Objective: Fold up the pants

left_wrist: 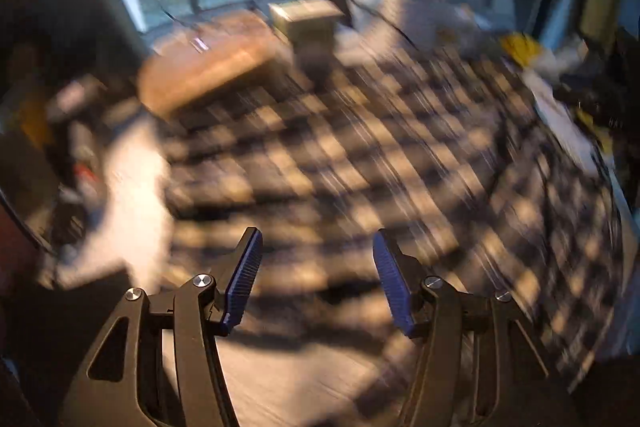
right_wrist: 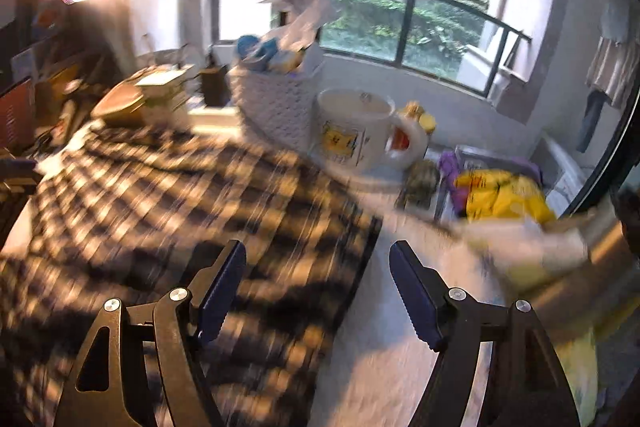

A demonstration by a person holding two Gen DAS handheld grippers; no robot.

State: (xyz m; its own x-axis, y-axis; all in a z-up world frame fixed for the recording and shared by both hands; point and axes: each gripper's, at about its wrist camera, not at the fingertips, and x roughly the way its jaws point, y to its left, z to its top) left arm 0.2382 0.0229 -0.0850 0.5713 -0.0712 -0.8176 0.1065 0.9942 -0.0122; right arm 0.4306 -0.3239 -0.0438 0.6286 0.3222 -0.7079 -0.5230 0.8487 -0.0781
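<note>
Black-and-cream checked pants [left_wrist: 360,155] lie spread flat over the table, blurred by motion in both views. In the left wrist view my left gripper [left_wrist: 318,247] hangs over the near part of the pants with its jaws apart and nothing between the blue pads. Seen from the right wrist, the pants [right_wrist: 180,211] fill the left half and end at a dark straight edge near the middle. My right gripper [right_wrist: 318,259] is open above that edge, its left finger over the cloth and its right finger over bare table [right_wrist: 384,347].
A white woven basket [right_wrist: 276,103] of bottles, a white mug [right_wrist: 352,131] and a yellow bag [right_wrist: 504,195] crowd the far right. A brown board [left_wrist: 212,67] and a box [left_wrist: 308,23] sit beyond the pants. A window with a railing lies behind.
</note>
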